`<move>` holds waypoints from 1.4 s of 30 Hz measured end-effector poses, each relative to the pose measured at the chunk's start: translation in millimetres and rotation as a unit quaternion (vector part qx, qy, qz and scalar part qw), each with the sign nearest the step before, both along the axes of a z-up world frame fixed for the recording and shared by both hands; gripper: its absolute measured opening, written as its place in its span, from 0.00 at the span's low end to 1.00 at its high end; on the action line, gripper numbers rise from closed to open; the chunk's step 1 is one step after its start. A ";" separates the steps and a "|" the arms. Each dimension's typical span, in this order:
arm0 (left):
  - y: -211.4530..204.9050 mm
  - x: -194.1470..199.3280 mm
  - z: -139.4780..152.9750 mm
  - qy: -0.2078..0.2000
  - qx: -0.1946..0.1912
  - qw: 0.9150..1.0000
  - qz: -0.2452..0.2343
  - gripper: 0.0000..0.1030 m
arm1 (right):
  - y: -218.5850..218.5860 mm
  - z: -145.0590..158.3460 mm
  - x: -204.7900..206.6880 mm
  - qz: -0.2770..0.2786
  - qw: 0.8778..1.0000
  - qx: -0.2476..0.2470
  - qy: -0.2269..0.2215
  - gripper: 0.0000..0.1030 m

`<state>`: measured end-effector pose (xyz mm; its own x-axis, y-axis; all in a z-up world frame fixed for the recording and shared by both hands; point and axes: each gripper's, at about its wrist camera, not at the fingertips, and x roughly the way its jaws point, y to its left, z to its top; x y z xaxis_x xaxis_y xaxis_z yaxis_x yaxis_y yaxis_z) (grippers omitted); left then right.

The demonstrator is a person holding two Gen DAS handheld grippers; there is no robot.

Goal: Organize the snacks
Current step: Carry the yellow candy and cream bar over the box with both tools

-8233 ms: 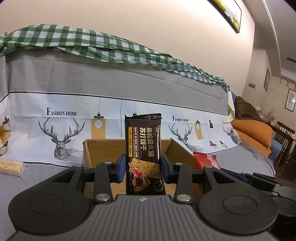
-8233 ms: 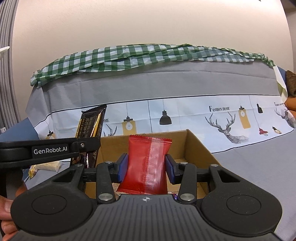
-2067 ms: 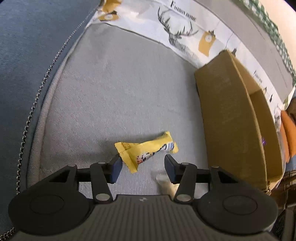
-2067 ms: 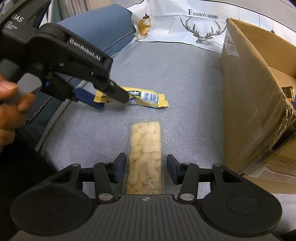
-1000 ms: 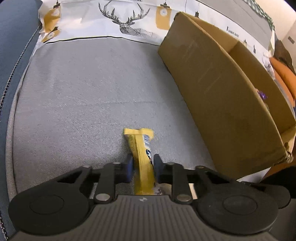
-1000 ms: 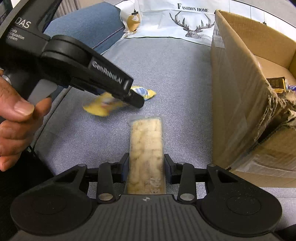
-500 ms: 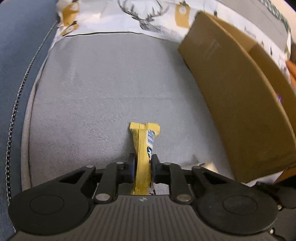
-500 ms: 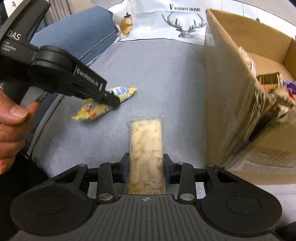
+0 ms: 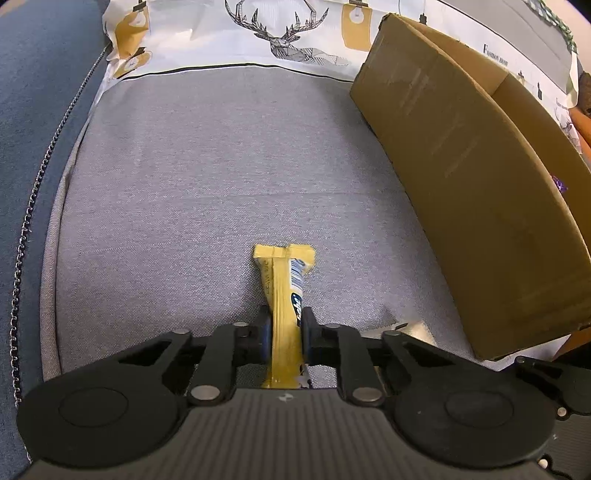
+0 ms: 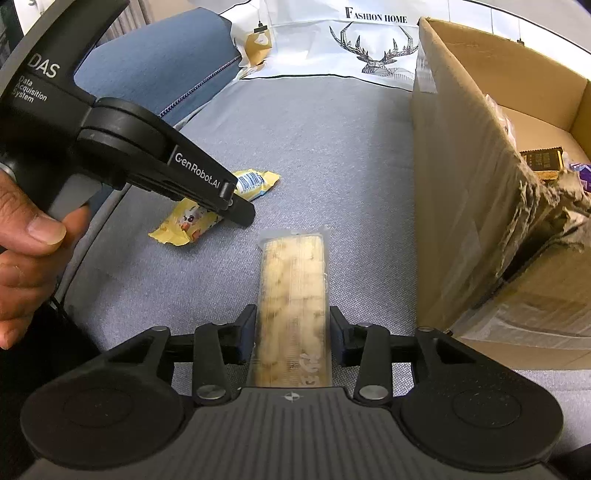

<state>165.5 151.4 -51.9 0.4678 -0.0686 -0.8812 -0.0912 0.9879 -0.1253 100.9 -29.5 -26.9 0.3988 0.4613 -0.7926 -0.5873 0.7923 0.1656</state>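
Observation:
A yellow snack bar (image 9: pixel 284 291) sticks out forward from between my left gripper (image 9: pixel 283 325) jaws, which are closing tight on its middle. In the right wrist view the same yellow bar (image 10: pixel 192 221) is low over the grey seat, under the left gripper's black fingers (image 10: pixel 236 206). My right gripper (image 10: pixel 291 328) is shut on a long clear pack of pale crackers (image 10: pixel 291 280) that lies flat on the seat. The open cardboard box (image 10: pixel 461 166) stands right of both; in the left wrist view the box (image 9: pixel 461 166) shows its side wall.
A hand (image 10: pixel 26 236) holds the left gripper's handle at the left. A blue cushion (image 9: pixel 29 110) borders the seat on the left, a deer-print cloth (image 9: pixel 280 33) at the back. Inside the box lies a dark snack pack (image 10: pixel 543 158).
The left jaws have squeezed further onto the yellow bar and the left gripper has tilted slightly. The right gripper and its cracker pack have kept still.

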 end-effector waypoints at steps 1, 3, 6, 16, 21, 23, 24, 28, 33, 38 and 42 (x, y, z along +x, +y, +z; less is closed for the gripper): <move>-1.4 -0.7 1.0 -0.001 0.001 1.000 0.000 0.13 | -0.3 0.1 -1.1 0.002 1.000 -0.001 -0.002 0.41; -1.9 -1.4 3.6 -0.008 0.009 1.000 0.003 0.13 | -0.7 0.7 -2.4 0.003 1.000 -0.002 -0.008 0.37; -4.1 -8.6 12.9 -0.038 0.014 0.999 0.005 0.12 | -5.0 4.9 -2.7 -0.006 1.000 0.009 -0.021 0.37; -3.5 -49.5 54.5 -0.131 -0.004 0.991 0.035 0.13 | -18.8 26.8 -12.9 -0.009 0.997 0.052 -0.057 0.37; -18.3 -65.0 63.9 -0.148 0.001 0.989 0.015 0.13 | -29.5 41.1 -16.7 -0.009 0.994 0.071 -0.081 0.37; -24.2 -68.7 64.6 -0.150 0.006 0.989 0.012 0.13 | -33.2 46.4 -17.7 -0.011 0.993 0.078 -0.092 0.37; -26.4 -69.5 64.7 -0.150 0.008 0.989 0.010 0.13 | -34.6 48.8 -18.0 -0.013 0.992 0.080 -0.096 0.37; -30.0 -70.2 64.1 -0.151 0.013 0.988 0.006 0.13 | -43.5 57.4 -21.0 -0.016 0.990 0.090 -0.109 0.37; -31.6 -74.3 65.5 -0.160 0.016 0.987 0.005 0.13 | -49.4 69.6 -23.0 -0.017 0.986 0.104 -0.126 0.37; -30.9 -80.7 69.8 -0.180 0.010 0.984 0.010 0.13 | -59.9 82.3 -25.8 -0.020 0.980 0.127 -0.153 0.37; -30.4 -88.7 76.0 -0.202 -0.010 0.979 0.018 0.13 | -67.1 90.4 -24.7 -0.029 0.973 0.145 -0.175 0.37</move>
